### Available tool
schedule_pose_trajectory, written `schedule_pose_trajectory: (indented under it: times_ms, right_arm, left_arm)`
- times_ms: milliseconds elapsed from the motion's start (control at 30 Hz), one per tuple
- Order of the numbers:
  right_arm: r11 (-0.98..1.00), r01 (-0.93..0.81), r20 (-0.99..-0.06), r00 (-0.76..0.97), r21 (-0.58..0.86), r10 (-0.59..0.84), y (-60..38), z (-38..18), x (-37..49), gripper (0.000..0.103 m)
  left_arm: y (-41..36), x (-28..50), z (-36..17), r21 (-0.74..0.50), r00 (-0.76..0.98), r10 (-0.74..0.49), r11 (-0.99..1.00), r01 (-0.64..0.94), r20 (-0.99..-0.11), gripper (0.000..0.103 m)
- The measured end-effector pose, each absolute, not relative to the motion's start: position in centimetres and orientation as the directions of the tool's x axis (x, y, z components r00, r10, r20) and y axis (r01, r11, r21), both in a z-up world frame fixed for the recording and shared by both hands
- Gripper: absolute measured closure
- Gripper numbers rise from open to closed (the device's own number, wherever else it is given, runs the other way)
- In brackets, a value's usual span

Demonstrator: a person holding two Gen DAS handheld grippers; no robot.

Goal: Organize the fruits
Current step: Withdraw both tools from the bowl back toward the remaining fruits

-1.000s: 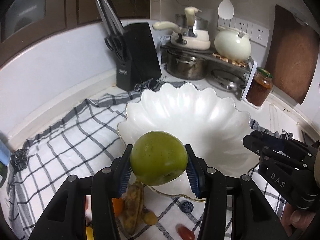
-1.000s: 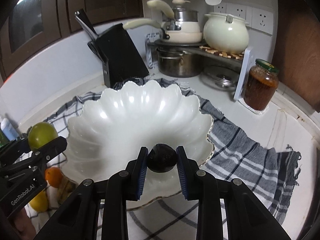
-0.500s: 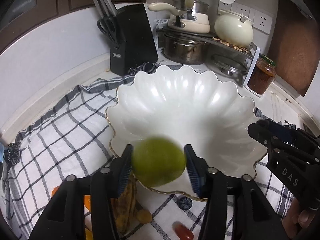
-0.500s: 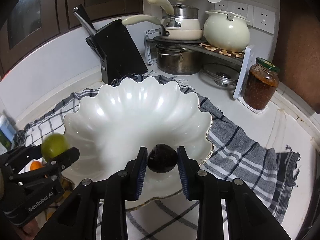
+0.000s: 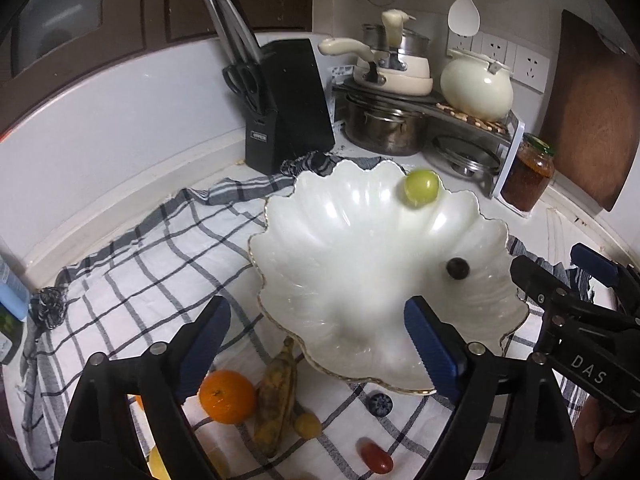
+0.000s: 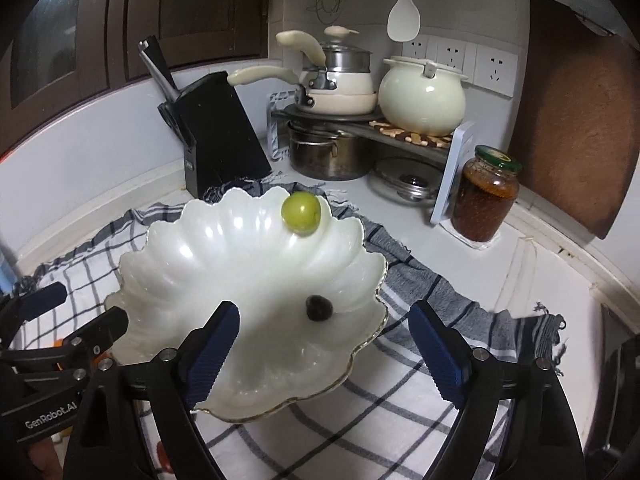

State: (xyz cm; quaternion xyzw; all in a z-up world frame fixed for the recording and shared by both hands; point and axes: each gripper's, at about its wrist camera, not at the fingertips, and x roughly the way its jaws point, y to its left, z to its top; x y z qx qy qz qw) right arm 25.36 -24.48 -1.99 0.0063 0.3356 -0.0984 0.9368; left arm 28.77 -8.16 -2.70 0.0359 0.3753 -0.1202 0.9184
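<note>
Inside glossy scalloped white bowl (image 6: 168, 264), smooth round green fruit (image 6: 301, 213), small dark plum (image 6: 319, 307)

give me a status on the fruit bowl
Left tongs and right tongs just opened, empty. Green fruit and dark fruit in white bowl. Nothing blocking.

Both wrist views down onto bowl (image 5: 472, 216)
</note>
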Motion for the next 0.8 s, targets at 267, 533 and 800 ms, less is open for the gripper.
schedule_pose_trajectory:
  times_ms: [267, 533, 800]
  right_arm:
    - [0.982, 0.180, -0.585, 0.791, -0.053, -0.177, -23.4, 0.0, 23.6, 0.016]
    - [0.986, 0.161, -0.557, 0.815, -0.046, -0.159, -22.0, 1.4, 21.5, 0.016]
    - [0.991, 0.129, -0.546, 0.828, -0.040, -0.130, -20.1, 1.3, 19.6, 0.016]
  left_arm:
    - [-7.1, 27.3, -1.1, -0.005, 0.717, -0.167, 0.975, 0.222, -0.677, 0.008]
    - [-5.4, 25.0, 0.3, 0.031, 0.748, -0.121, 0.982, 0.185, -0.653, 0.007]
    - [-3.1, 22.8, 0.9, 0.043, 0.757, -0.072, 0.990, 0.132, -0.650, 0.007]
